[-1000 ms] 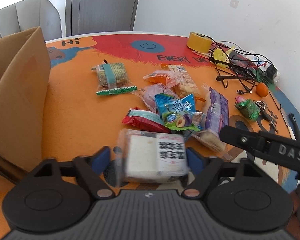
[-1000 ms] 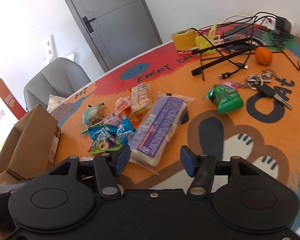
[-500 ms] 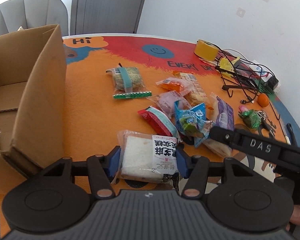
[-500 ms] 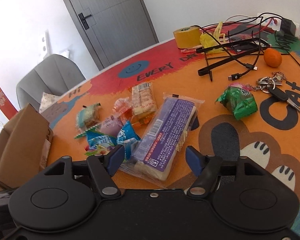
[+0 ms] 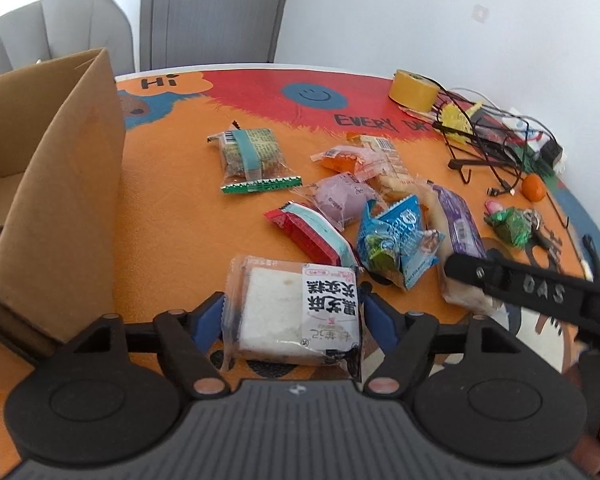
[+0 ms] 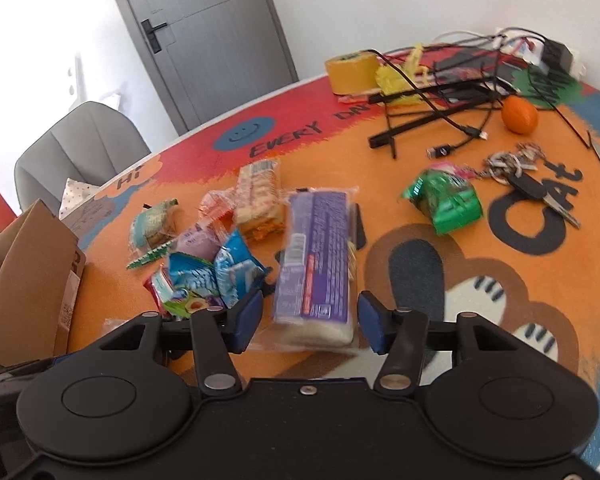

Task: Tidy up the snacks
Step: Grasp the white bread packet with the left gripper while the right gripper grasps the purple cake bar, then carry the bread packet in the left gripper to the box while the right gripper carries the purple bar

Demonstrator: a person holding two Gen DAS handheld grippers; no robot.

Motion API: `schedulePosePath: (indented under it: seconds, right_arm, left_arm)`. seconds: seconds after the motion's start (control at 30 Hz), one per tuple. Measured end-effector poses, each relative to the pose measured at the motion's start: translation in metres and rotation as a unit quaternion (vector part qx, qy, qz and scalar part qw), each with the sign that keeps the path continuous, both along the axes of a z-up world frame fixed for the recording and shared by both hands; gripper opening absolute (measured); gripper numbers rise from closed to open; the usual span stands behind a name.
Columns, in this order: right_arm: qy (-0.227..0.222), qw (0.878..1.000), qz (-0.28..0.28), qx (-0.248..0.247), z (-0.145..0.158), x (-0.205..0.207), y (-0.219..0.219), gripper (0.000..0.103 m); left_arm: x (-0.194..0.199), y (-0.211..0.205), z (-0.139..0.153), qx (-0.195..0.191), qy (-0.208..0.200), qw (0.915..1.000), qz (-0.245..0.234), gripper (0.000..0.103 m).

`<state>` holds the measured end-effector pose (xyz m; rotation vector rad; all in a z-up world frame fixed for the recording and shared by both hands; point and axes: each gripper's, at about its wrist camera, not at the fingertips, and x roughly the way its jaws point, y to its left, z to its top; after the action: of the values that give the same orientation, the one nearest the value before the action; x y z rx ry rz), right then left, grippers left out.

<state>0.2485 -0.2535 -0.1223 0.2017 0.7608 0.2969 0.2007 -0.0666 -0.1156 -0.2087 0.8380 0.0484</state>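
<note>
A white cake packet (image 5: 296, 312) with black characters lies on the orange mat between the pads of my left gripper (image 5: 294, 312). Its jaws are opening and stand just off the wrapper's sides. A long purple packet (image 6: 316, 256) lies lengthwise between the pads of my right gripper (image 6: 310, 318). Those jaws are closing, with small gaps still showing at both sides. Blue (image 5: 396, 240), red (image 5: 308, 232), pink (image 5: 340, 200) and green-banded (image 5: 252, 156) snack packets lie in a loose heap beyond. An open cardboard box (image 5: 60, 200) stands at the left.
The right gripper's black finger (image 5: 520, 284) crosses the left wrist view at the right. A green packet (image 6: 446, 204), keys (image 6: 520, 168), an orange fruit (image 6: 519, 116), tangled cables (image 6: 440, 96) and a yellow tape roll (image 6: 350, 70) crowd the far right. A grey chair (image 6: 80, 148) stands behind the table.
The left jaws squeezed in on the white packet and have spread apart again. The right jaws widened, then narrowed around the purple packet, which now points straight away between them.
</note>
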Motion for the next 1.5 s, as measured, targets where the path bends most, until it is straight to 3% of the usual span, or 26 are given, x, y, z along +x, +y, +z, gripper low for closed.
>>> schedulePosePath:
  seconds: [0.2,0.3,0.47,0.67,0.97,1.5]
  right_arm:
    - [0.002,1.000,0.003,-0.010,-0.004,0.010,0.005,0.055]
    - [-0.005,1.000,0.006,-0.016,-0.005,0.010,0.006,0.055]
    - [-0.013,1.000,0.009,-0.025,-0.006,0.007,0.006,0.041]
    - [-0.003,1.000,0.015,0.012,-0.006,-0.001,-0.009,0.034]
    - [-0.013,0.998,0.001,0.066,0.004,-0.018,-0.025,0.032]
    - [-0.059,0.994,0.041,0.081,0.040,-0.024,0.003,0.032]
  left_arm:
    - [-0.001,-0.002,0.000,0.009,0.000,1.0000,-0.002,0.073]
    - [-0.001,-0.005,0.000,0.021,-0.004,0.9998,-0.004,0.066]
    - [-0.004,-0.003,0.004,0.008,-0.010,0.9999,-0.004,0.057]
    - [-0.011,-0.004,0.011,-0.005,-0.022,0.9997,-0.006,0.056]
    - [-0.020,-0.001,0.029,-0.014,-0.051,0.9986,-0.004,0.055]
    - [-0.036,0.026,0.073,-0.016,-0.111,0.9933,0.028,0.055]
